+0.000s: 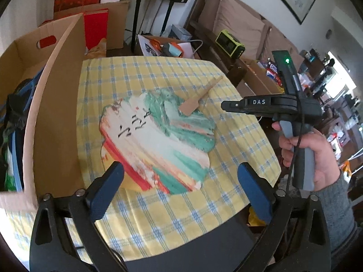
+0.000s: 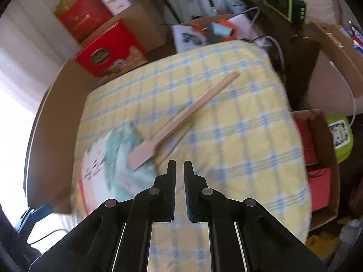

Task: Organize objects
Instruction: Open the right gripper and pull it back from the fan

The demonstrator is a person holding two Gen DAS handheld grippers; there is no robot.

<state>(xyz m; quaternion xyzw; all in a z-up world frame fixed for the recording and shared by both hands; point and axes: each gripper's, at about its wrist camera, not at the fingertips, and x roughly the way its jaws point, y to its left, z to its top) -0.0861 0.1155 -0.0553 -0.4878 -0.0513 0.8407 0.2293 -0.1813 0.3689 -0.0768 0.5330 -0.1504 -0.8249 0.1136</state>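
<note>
On the table (image 1: 158,215), which has a yellow and blue checked cloth, lies a flat paper fan (image 1: 156,140) painted in green, white and red. Its wooden handle (image 2: 181,117) points toward the far right corner of the table. The fan is the only loose thing on the cloth, so I judge it is the object to be put away now.

At the left side of the table stands an open cardboard box (image 1: 56,117), touching the table edge, with some dark and blue things already inside. It seems the likely place for the fan, but this is only my guess.

The left gripper (image 1: 179,181) hovers over the near edge of the fan with its fingers wide apart and nothing between them. The right gripper (image 2: 179,170) is on the right, above the cloth and just beside the broad end of the handle. Its fingers are almost together, with only a narrow gap, and they hold nothing. The right wrist picture is blurred, so small details there are not sure.

The step in hand looks like the approach for grasping the fan. For the next move, one gripper must come down to the handle or the fan edge. The fan lies flat and thin on soft cloth, so the fingers may catch the cloth together with it.
</note>
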